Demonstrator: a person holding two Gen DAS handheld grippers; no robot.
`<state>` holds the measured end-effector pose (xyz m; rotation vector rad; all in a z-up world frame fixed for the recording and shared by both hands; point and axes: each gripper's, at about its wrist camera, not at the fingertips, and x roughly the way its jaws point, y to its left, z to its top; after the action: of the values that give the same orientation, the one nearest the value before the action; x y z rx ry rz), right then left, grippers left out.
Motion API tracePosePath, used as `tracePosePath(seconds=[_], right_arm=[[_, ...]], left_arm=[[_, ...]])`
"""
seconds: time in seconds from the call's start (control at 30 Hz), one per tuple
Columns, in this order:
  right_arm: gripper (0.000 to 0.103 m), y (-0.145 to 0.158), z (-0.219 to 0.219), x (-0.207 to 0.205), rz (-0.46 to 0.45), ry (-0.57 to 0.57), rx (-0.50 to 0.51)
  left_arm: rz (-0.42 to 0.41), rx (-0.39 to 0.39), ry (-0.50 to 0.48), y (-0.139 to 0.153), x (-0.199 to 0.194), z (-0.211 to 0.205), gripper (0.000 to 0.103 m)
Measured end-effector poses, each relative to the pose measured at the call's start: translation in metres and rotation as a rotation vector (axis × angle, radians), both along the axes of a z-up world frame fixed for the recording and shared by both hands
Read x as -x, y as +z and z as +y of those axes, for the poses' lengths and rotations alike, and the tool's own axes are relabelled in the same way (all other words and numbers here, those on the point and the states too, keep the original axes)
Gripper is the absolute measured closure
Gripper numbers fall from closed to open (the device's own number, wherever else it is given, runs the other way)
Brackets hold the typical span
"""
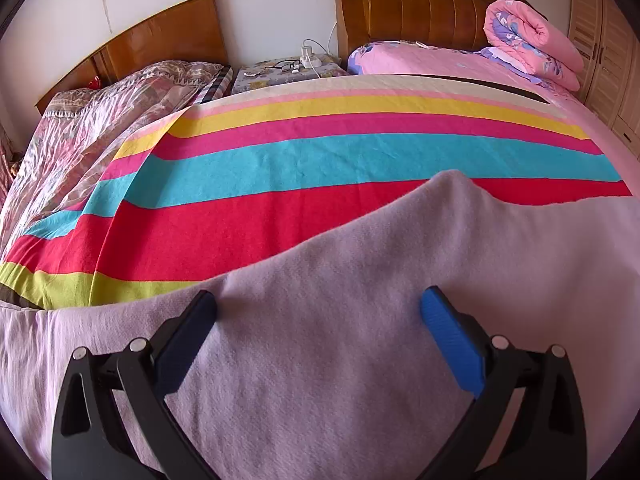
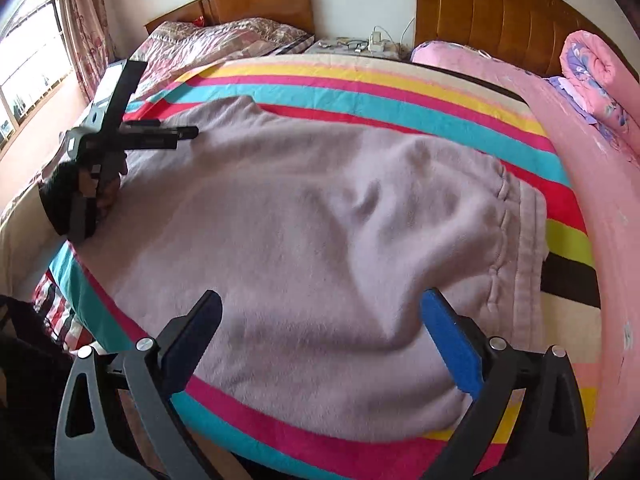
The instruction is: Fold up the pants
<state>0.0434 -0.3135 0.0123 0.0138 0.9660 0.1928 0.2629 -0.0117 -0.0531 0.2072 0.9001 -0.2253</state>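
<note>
Over the lilac pants (image 2: 304, 216) on the striped blanket (image 2: 400, 92), both hand-held grippers (image 1: 318, 312) (image 2: 320, 312) spread wide, empty.

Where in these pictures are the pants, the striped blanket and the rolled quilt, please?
pants (image 2: 304, 216): right wrist view, on the middle of the fabric.
striped blanket (image 1: 320, 156): left wrist view, on its blue stripe.
rolled quilt (image 1: 524, 36): left wrist view, on the pink roll's side.

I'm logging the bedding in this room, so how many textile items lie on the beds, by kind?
Pale lilac fleece pants: 1
Rainbow-striped cotton sheet: 1
Rolled pink floral quilt: 1
Flat pink floral quilt on the far bed: 1
Total: 4
</note>
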Motion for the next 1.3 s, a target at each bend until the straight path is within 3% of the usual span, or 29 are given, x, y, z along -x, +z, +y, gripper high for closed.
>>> tracePosePath(seconds=[0.13,0.2,0.27,0.37,0.63,0.73,0.8,0.87,0.93,1.03,1.17,1.23,1.3], right_arm=[[0.005,-0.005,0.013,-0.043,-0.027,-0.010,0.075],[0.005,-0.020,0.018,-0.066,0.012,-0.001,0.102],[0.005,-0.040,0.017,-0.079,0.074,-0.041,0.201],[0.004,-0.042,-0.001,-0.068,0.079,-0.063,0.088],[0.005,-0.036,-0.008,-0.038,0.123,-0.085,0.153],[0.005,-0.035,0.004,-0.045,0.138,-0.126,0.239],[0.005,-0.025,0.015,-0.051,0.083,-0.195,0.310],[0.005,-0.012,0.027,-0.058,0.032,-0.219,0.266],[0.005,-0.003,0.050,-0.066,0.008,-0.165,0.219],[0.005,0.003,0.100,-0.080,-0.017,-0.048,0.272],[0.004,0.011,0.163,-0.092,-0.030,0.116,0.205],[0.004,0.007,0.203,-0.099,-0.030,0.224,0.194],[0.004,0.002,0.247,-0.107,-0.031,0.323,0.179]], left_arm=[[0.002,0.004,0.004,0.001,0.000,0.000,0.001],[0.004,0.008,0.005,0.001,0.000,0.000,0.001],[0.004,0.008,0.005,0.001,-0.001,0.001,0.001],[0.005,0.012,0.005,0.001,-0.001,0.001,0.001],[0.009,0.022,0.005,0.000,-0.004,0.003,0.001],[0.009,0.023,0.004,0.000,-0.003,0.003,0.001],[0.010,0.024,0.004,0.000,-0.003,0.003,0.001],[0.010,0.024,0.004,0.000,-0.003,0.002,0.001],[0.015,0.028,-0.004,0.000,-0.004,0.004,0.001],[0.020,0.032,0.026,0.010,0.006,0.019,0.001],[-0.068,0.059,0.046,0.041,0.035,0.073,0.001],[-0.080,0.017,0.148,0.045,0.041,0.114,0.001],[-0.044,0.065,0.255,0.044,0.045,0.165,0.001]])
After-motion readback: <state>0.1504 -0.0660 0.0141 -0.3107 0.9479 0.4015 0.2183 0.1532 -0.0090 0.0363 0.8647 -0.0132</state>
